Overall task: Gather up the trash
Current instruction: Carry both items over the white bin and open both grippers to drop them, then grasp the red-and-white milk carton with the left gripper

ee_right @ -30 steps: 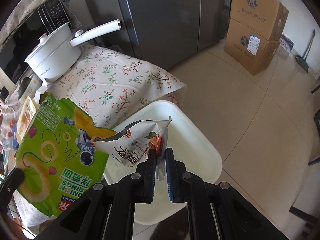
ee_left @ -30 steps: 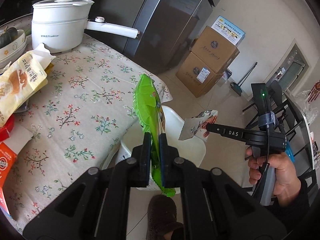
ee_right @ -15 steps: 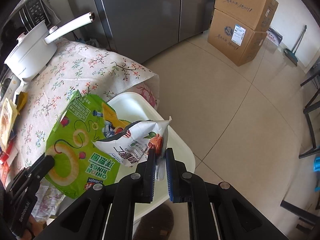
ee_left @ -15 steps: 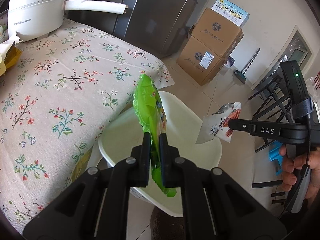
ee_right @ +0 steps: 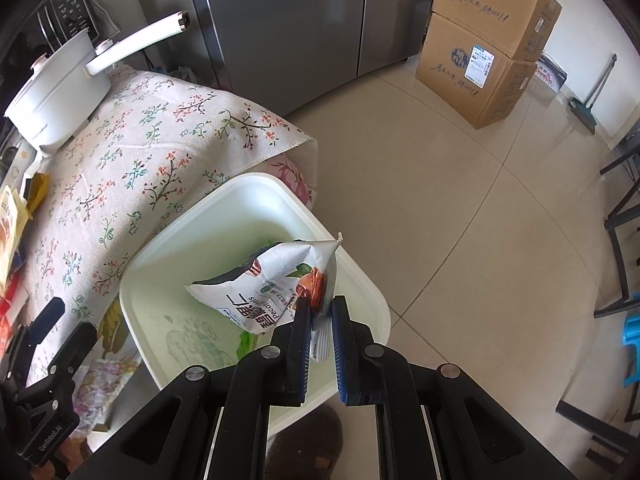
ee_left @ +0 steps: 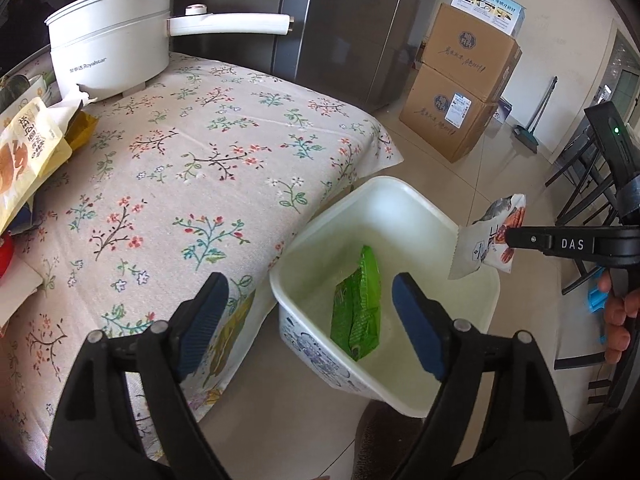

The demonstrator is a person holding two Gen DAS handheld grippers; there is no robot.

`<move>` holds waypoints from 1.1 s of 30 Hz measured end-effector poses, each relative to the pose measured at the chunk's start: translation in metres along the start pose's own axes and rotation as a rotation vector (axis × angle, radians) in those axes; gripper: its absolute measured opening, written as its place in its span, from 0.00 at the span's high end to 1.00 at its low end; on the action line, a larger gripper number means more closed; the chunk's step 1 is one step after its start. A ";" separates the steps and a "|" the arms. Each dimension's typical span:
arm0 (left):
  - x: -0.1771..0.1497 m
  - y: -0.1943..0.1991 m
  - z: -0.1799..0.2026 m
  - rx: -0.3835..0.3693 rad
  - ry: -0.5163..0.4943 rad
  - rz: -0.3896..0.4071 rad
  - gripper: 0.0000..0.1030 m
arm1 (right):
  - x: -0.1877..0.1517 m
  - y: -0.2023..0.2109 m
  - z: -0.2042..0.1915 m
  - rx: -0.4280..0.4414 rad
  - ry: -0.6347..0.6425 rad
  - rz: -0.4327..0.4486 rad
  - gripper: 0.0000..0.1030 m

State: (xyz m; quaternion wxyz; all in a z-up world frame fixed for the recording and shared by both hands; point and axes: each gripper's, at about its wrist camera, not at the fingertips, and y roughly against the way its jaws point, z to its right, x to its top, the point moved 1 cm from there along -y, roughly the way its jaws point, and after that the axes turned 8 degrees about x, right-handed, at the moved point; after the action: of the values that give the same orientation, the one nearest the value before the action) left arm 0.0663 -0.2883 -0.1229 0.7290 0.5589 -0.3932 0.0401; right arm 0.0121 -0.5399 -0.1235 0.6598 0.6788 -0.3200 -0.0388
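Observation:
A white plastic bin [ee_left: 402, 190] stands on the floor beside the table; it also shows in the right wrist view [ee_right: 256, 184]. A green snack bag [ee_left: 358, 306] lies inside it. My left gripper [ee_left: 308, 316] is open and empty above the bin's near side. My right gripper [ee_right: 320, 312] is shut on a white pecan snack bag [ee_right: 272, 284] and holds it over the bin. That bag [ee_left: 490, 240] also shows at the right of the left wrist view, above the bin's far rim.
A table with a floral cloth [ee_left: 192, 152] holds a white electric pot [ee_left: 108, 56] and yellow snack bags [ee_left: 24, 156] at the left. Stacked cardboard boxes [ee_left: 460, 84] stand by the fridge [ee_right: 280, 20]. Black chair legs [ee_right: 624, 208] are at the right.
My left gripper has opened and the green bag has dropped into the bin. My right gripper still holds the white bag and has come over the bin.

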 end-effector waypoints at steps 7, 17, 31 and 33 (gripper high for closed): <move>-0.002 0.020 -0.006 0.079 -0.052 0.036 0.08 | 0.001 -0.003 -0.009 0.008 0.006 -0.014 0.83; -0.005 0.042 -0.035 0.174 -0.091 0.038 0.06 | 0.006 0.014 -0.026 0.045 0.011 0.035 0.36; -0.020 0.077 -0.122 0.341 -0.073 -0.020 0.06 | 0.008 0.024 -0.089 0.109 0.118 0.052 0.29; -0.026 0.079 -0.136 0.368 -0.070 -0.035 0.06 | 0.009 0.024 -0.100 0.116 0.134 0.051 0.29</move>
State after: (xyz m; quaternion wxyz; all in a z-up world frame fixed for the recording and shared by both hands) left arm 0.0815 -0.1341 -0.0862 0.6008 0.6908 -0.3944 0.0792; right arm 0.0574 -0.4549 -0.0856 0.6401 0.7085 -0.2941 0.0421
